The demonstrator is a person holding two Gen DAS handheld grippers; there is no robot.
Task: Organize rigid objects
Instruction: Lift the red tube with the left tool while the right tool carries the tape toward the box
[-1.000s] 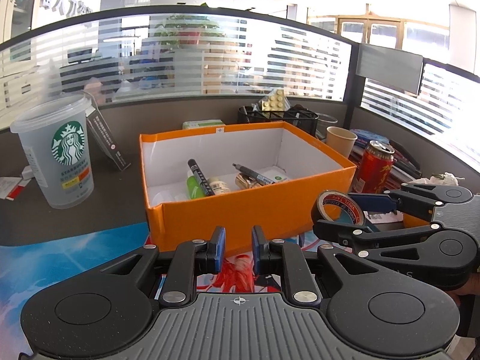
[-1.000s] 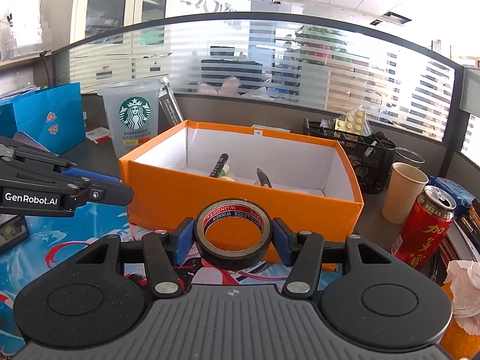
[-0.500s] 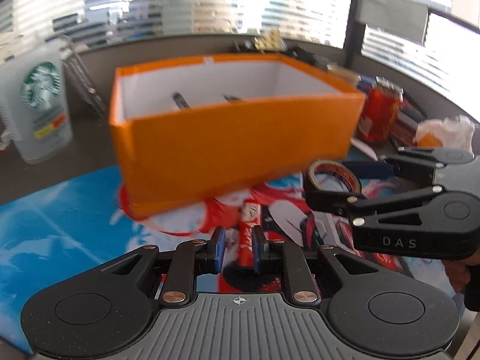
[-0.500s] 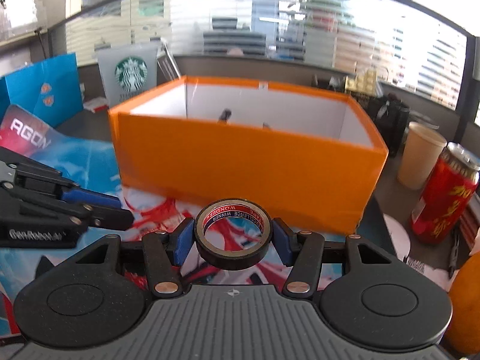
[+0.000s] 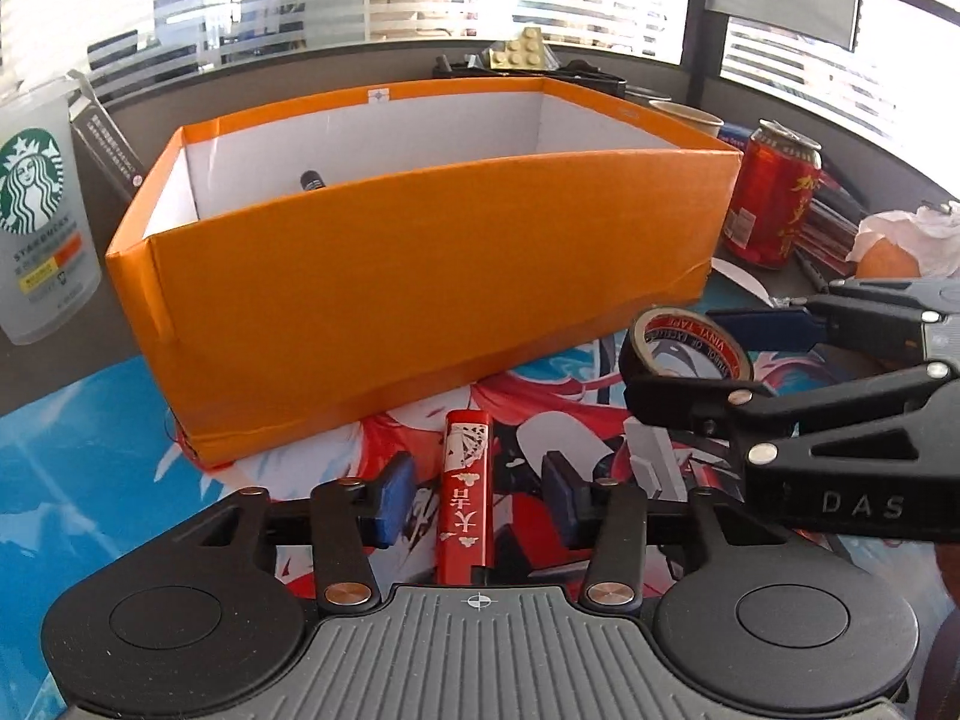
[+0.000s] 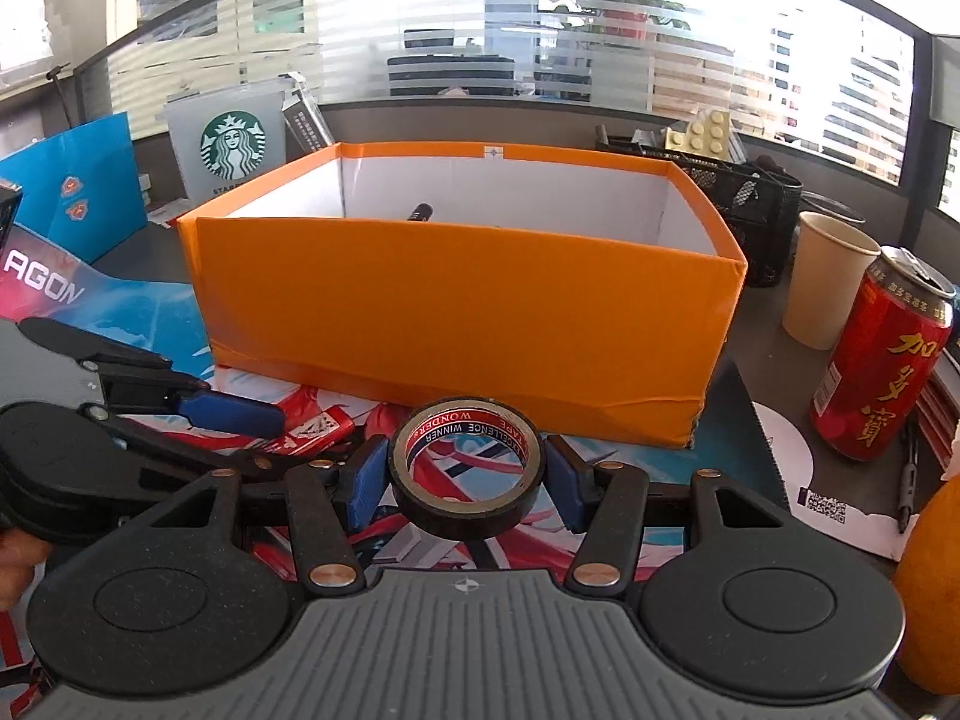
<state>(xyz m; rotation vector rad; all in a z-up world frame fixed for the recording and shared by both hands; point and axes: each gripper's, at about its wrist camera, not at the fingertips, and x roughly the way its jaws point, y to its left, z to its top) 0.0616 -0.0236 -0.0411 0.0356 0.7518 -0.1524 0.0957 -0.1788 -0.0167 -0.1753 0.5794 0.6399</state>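
Black tape roll [image 6: 467, 483] sits clamped between the right gripper [image 6: 465, 483] pads before the orange box [image 6: 468, 306], while the left gripper [image 5: 477, 495] jaws are opening astride a red lighter [image 5: 467, 492] lying untouched on the printed mat [image 5: 72, 450].

bright office, striped glass partition [image 6: 480, 30]

Both views now sit lower than before, so the orange box [image 5: 420, 276] fills the frame centre and hides most of its contents; the left gripper [image 5: 477, 498] jaws, earlier almost closed, are opening. A red lighter [image 5: 467, 498], untouched, now lies between them at lower centre.
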